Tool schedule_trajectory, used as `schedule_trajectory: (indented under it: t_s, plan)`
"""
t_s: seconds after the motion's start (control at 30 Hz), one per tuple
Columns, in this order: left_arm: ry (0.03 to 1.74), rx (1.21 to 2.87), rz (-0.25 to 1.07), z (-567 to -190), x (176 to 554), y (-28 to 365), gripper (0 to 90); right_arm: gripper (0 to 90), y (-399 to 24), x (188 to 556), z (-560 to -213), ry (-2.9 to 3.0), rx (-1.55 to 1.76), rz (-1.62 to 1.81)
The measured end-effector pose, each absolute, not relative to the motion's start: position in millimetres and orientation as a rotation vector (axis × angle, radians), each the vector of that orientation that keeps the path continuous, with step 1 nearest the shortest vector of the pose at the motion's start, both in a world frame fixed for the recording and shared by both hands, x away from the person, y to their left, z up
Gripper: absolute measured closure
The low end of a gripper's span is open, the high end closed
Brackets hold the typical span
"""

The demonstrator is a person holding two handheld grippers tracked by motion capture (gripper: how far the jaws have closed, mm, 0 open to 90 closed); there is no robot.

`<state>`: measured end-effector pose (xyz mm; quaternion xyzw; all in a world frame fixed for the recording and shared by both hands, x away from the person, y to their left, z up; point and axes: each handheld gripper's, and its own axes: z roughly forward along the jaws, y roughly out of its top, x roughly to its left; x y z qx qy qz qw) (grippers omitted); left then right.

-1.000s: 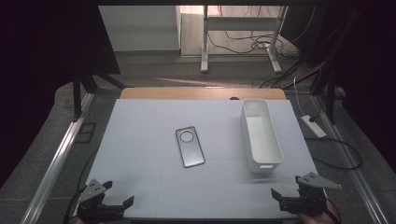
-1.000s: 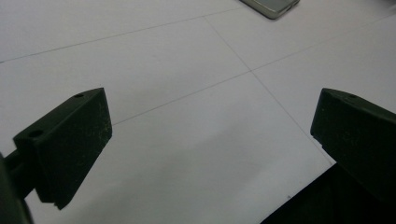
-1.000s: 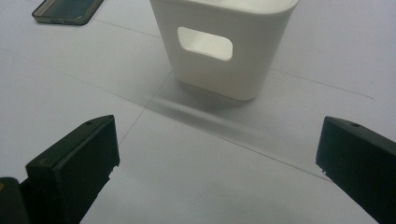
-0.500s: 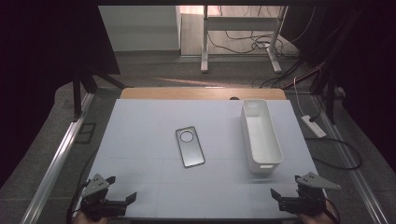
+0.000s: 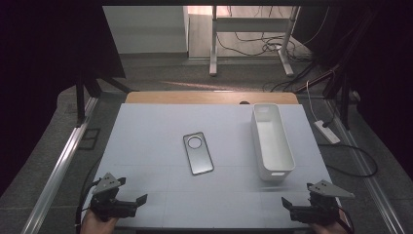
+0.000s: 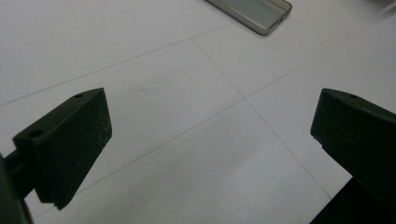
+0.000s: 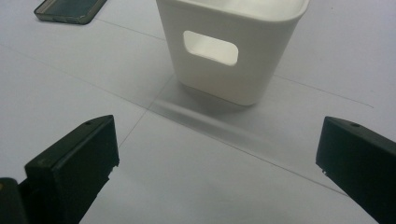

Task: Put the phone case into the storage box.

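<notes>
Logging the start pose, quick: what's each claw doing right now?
Left claw: open, holding nothing, above the table short of the phone case.
Right claw: open, holding nothing, facing the white bin.

Left gripper [image 5: 139, 200] low at 7 o'clock, held in a hand [image 5: 95, 223], jaws wide apart, pointing toward 2 o'clock. Right gripper [image 5: 286, 202] low at 5 o'clock, jaws also wide apart, holding nothing.
</notes>
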<state>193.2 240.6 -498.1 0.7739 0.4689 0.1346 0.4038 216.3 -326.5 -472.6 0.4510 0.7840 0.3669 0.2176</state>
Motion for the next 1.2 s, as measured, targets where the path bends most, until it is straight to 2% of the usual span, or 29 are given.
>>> schedule_trajectory:
  t_s: [1.2]
  plan:
    - [1.109, 2.042, 0.318, -482.3, 248.2, 204.9, 0.0, 0.0, -325.2, 217.4, -473.1, 2.184, 1.242, 1.01]
